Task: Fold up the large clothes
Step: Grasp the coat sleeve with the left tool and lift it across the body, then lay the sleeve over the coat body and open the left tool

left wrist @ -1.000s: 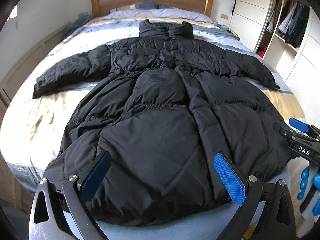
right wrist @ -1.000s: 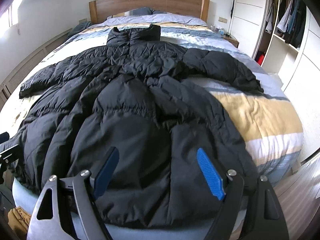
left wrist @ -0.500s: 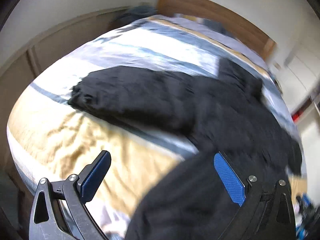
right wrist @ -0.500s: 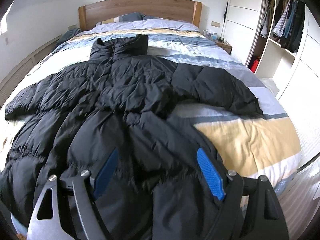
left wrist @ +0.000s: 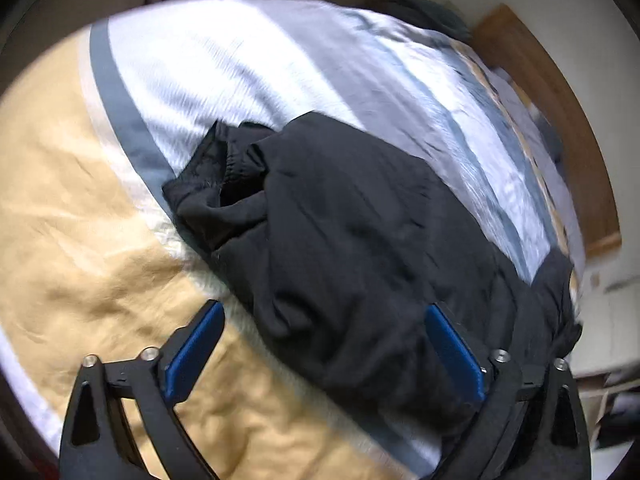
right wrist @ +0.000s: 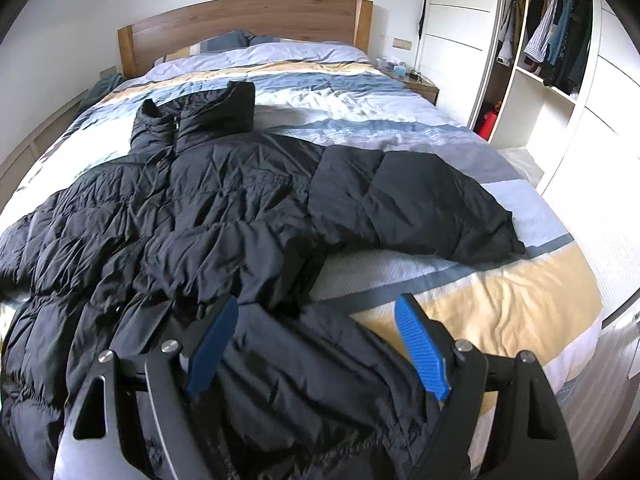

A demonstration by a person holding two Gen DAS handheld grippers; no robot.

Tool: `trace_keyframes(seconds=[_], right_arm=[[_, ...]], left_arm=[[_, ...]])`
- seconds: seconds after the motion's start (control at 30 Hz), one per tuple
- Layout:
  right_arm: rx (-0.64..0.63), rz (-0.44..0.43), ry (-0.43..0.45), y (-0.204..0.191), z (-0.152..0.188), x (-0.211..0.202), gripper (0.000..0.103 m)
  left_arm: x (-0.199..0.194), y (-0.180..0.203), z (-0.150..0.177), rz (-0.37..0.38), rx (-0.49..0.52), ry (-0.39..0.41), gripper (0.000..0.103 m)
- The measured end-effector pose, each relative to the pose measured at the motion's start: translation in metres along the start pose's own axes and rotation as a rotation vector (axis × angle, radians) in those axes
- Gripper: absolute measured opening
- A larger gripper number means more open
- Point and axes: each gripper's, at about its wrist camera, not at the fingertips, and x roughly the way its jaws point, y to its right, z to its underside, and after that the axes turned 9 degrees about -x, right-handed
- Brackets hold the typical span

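Black puffer coat (right wrist: 192, 216) spread flat on bed (right wrist: 500, 300).
Left tool (left wrist: 324, 344) closing, sleeve between pads, ungripped; right tool (right wrist: 316, 344) released above hem.

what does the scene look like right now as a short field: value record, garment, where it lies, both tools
garment: black puffer coat, spread flat, collar toward the headboard
surface: bed with striped duvet in blue, white and yellow
coat sleeves: one sleeve lies out toward the open wardrobe; the other sleeve's cuff sits ahead of the left tool
left tool: above that sleeve, jaws closing, pads not yet pressing the fabric
right tool: open, above the coat's lower part, holding nothing
fold state: not yet folded
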Motion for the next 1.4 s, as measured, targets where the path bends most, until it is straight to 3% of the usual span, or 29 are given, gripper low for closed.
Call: trace_keyframes(seconds=[0.1, 0.17, 0.2, 0.27, 0.37, 0.63, 0.9, 1.17, 1.4], right_arm=[[-0.01, 0.006, -0.007, -0.002, -0.002, 0.004, 0.08], [-0.021, 0.015, -0.012, -0.003, -0.002, 0.004, 0.08], [-0.028, 0.02, -0.018, -0.005, 0.0, 0.004, 0.08], [-0.028, 0.021, -0.019, -0.004, 0.0, 0.003, 0.08], [-0.021, 0.015, -0.021, -0.004, 0.002, 0.001, 0.08], [-0.012, 0.02, 0.036, 0.005, 0.01, -0.035, 0.08], [0.029, 0.017, 0.059, 0.03, 0.034, -0.065, 0.08], [0.1, 0.02, 0.088, 0.069, 0.057, -0.083, 0.08], [0.147, 0.046, 0.094, 0.105, 0.076, -0.091, 0.08]], left_arm=[[0.014, -0.008, -0.007, 0.055, -0.08, -0.028, 0.076], [0.018, -0.012, -0.008, 0.088, -0.109, -0.038, 0.057], [0.019, -0.013, -0.008, 0.1, -0.114, -0.042, 0.053], [0.019, -0.012, -0.008, 0.116, -0.106, -0.042, 0.033], [0.006, -0.008, -0.005, 0.135, -0.077, -0.03, 0.018], [-0.037, 0.026, 0.007, 0.141, 0.066, 0.02, 0.01], [-0.085, 0.093, 0.049, 0.165, 0.274, 0.08, 0.009], [-0.099, 0.185, 0.134, 0.217, 0.523, 0.072, 0.008], [-0.069, 0.255, 0.223, 0.22, 0.719, 0.007, 0.008]])
